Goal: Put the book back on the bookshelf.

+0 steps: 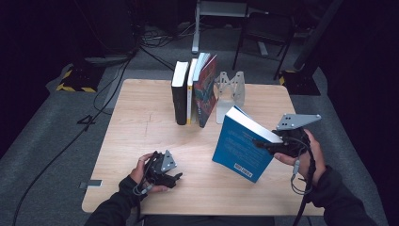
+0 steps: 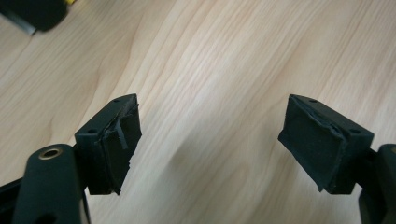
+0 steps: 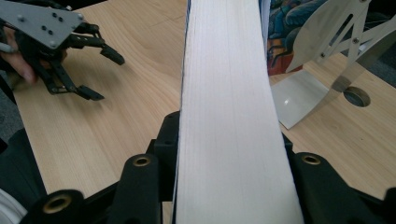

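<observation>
Right gripper (image 1: pixel 275 143) clamps the blue book (image 1: pixel 240 146) by its page edge, holding it tilted above the table's (image 1: pixel 141 117) right side — near the metal bookend (image 1: pixel 229 94). Left gripper (image 1: pixel 175 178) hovers wide and empty at the near left. Carrying seems the step in hand; next, the book likely needs standing upright in the gap between the row of books (image 1: pixel 194 89) and the bookend.

The left tool (image 2: pixel 210 144) hangs over the light wood counter (image 2: pixel 224 60) with its two black jaws spread wide apart and only bare wood grain between them; a dark object (image 2: pixel 32 14), too blurred to name, lies on the counter far beyond the left jaw
</observation>
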Demonstrator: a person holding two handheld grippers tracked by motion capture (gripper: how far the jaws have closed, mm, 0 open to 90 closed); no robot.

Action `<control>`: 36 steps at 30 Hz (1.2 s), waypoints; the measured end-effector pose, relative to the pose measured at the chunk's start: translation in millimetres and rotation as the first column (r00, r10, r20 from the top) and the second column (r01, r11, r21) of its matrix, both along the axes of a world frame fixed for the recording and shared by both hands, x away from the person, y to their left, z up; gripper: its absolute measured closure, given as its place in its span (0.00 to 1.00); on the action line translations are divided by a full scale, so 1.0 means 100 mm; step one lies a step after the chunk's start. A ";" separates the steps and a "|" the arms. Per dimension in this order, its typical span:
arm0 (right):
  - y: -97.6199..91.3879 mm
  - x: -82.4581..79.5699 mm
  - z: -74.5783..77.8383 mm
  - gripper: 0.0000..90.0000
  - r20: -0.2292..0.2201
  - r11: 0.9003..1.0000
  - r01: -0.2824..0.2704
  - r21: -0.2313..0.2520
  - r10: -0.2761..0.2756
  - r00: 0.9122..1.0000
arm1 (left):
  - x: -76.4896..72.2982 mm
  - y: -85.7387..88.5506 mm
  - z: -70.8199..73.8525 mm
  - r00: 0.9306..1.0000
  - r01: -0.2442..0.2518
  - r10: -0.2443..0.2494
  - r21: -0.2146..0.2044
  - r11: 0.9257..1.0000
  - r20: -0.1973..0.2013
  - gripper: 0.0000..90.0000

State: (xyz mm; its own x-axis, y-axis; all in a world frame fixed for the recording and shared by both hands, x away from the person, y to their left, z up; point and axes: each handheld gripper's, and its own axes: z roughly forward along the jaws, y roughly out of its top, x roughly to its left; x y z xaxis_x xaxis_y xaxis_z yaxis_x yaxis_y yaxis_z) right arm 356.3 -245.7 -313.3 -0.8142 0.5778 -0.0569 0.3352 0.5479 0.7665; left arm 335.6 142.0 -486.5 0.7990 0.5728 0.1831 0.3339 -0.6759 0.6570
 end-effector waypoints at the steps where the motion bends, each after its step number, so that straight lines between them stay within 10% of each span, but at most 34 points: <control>1: 0.00 0.00 0.00 0.67 0.000 1.000 0.000 0.000 0.000 1.000 | -0.01 0.05 0.00 1.000 -0.003 0.003 -0.001 1.000 -0.006 0.22; 18: -0.08 0.14 0.05 0.67 0.015 0.998 0.061 0.004 -0.061 0.998 | -0.04 0.41 -0.17 0.984 -0.128 0.110 -0.130 0.983 -0.138 0.18; 36: 0.29 0.45 0.27 0.67 0.057 0.997 0.075 -0.029 -0.073 0.996 | -0.02 0.42 -0.18 0.985 -0.119 0.100 -0.133 0.984 -0.138 0.17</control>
